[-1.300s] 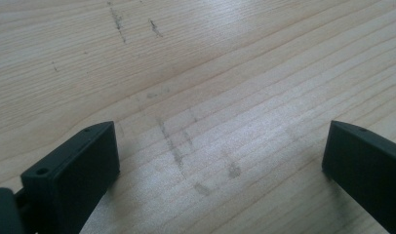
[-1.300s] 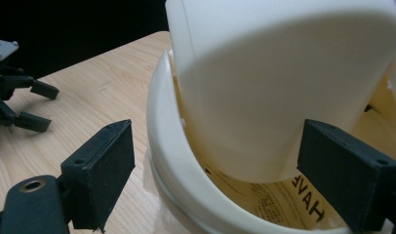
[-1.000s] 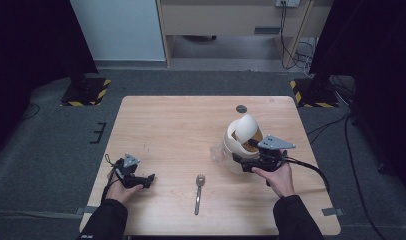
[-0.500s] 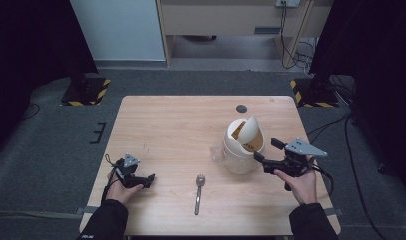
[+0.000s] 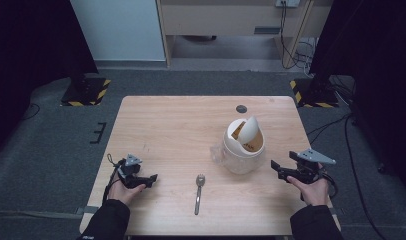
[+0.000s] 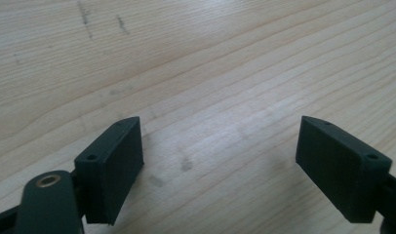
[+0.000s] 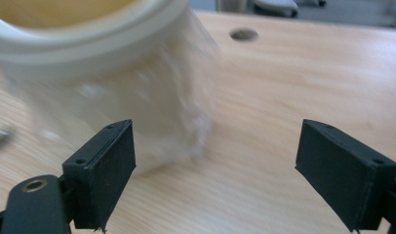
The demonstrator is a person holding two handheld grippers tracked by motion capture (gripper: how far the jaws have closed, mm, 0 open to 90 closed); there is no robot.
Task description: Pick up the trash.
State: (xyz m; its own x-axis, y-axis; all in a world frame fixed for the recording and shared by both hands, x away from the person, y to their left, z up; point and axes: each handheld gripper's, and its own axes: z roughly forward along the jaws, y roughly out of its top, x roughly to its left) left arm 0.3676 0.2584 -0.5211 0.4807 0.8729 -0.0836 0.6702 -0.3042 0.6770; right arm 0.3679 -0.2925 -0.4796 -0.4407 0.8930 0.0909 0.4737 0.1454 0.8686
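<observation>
Landmark: the cream bin (image 5: 243, 145) is standing upright on the wooden table (image 5: 171, 125), right of the table's middle.
Left hand (image 5: 122, 191): it is resting at the table's near edge, well to the near left of the bin.
Left gripper (image 5: 152, 178): it is lying low over the wood, its jaws spread wide apart and holding nothing. In the left gripper view (image 6: 220, 170) bare tabletop (image 6: 210, 63) is showing between the two black jaws.
Right hand (image 5: 311, 189): it is sitting at the near right of the bin.
Right gripper (image 5: 274, 166): it is pointing toward the bin from just beside it, apart from it, its jaws wide apart and empty. In the right gripper view (image 7: 215, 170) the bin (image 7: 108, 78) is looming blurred ahead, mostly in front of one jaw.
Spoon (image 5: 198, 188): it is lying flat on the table to the near left of the bin, between the two grippers, bowl end pointing away from the person.
Bin lid (image 5: 248, 129): the swing flap is tilting up over the opening, showing a tan inside.
Plastic liner (image 5: 217, 154): clear film is bunching at the bin's near-left base.
Hole (image 5: 241, 108): a dark round spot is sitting in the tabletop just beyond the bin.
</observation>
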